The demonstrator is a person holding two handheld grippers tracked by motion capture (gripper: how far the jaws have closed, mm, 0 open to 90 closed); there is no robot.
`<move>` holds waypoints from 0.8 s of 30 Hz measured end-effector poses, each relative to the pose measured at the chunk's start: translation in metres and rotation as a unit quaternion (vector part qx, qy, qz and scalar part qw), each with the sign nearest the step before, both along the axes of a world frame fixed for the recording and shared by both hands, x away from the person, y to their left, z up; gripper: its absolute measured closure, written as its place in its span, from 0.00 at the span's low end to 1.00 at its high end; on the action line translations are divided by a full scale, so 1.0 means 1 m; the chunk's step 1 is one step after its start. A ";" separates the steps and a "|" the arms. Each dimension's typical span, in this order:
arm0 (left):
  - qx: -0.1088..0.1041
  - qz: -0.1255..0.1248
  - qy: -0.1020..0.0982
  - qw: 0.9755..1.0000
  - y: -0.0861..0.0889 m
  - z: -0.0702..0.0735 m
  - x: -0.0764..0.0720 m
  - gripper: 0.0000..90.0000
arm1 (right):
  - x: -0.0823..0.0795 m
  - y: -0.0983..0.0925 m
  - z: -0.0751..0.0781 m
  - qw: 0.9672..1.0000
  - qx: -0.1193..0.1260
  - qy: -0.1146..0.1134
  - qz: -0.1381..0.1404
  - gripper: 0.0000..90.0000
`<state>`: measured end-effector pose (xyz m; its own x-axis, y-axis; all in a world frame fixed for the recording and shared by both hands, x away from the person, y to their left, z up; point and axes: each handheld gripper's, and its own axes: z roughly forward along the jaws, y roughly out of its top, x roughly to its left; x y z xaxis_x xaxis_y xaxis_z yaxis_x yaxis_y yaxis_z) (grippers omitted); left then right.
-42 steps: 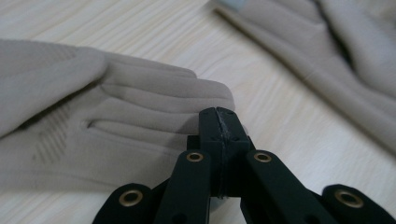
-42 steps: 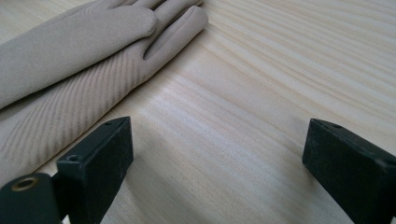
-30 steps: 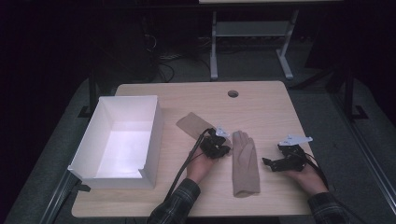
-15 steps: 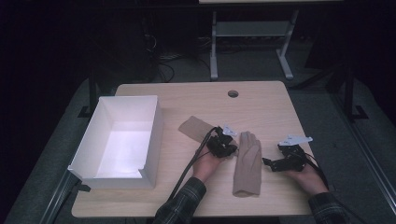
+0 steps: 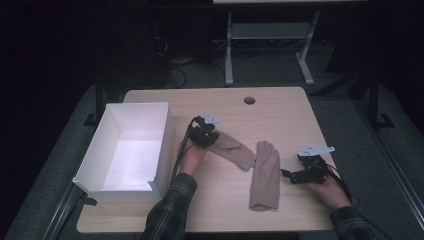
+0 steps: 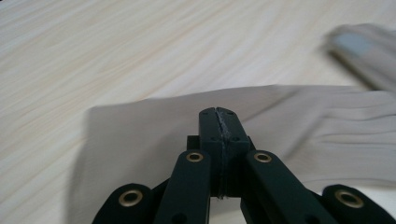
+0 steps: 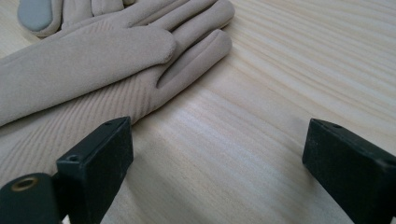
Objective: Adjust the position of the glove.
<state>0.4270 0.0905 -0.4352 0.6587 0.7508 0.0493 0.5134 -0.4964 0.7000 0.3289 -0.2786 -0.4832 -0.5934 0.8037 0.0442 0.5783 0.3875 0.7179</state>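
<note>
We have two beige gloves on the wooden table (image 5: 280, 112), with a white box (image 5: 131, 147) standing at its left side. Our left gripper (image 5: 204, 134) is at the cuff end of the left glove (image 5: 231, 148), and its jaws are pressed together with fabric all around the tips (whether a fold of cloth is actually caught between them we cannot tell). The right glove (image 5: 264, 175) lies flat just beside the first, fingers pointing away from us. Our right gripper (image 5: 300, 175) rests next to it with jaws spread wide, holding nothing. If the box is where these go, we judge we should confirm the pinch, then lift slowly so the glove hangs free instead of dragging its neighbour
</note>
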 end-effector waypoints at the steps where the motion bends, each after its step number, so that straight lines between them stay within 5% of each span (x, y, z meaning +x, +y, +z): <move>1: 0.003 0.006 0.002 1.000 0.003 -0.002 0.002 1.00 | 0.000 0.000 0.000 1.000 0.000 0.000 0.000 0.09; 9: 0.024 0.019 0.022 0.999 0.009 -0.017 0.005 1.00 | 0.000 0.000 0.000 1.000 0.000 0.000 0.000 0.09; 12: 0.023 0.020 0.026 0.999 0.010 -0.026 -0.004 1.00 | 0.000 0.000 0.000 1.000 0.000 0.000 0.000 0.09; 24: 0.036 0.014 0.037 0.999 0.012 -0.023 -0.035 1.00 | 0.000 0.000 0.000 1.000 0.000 0.000 0.000 0.09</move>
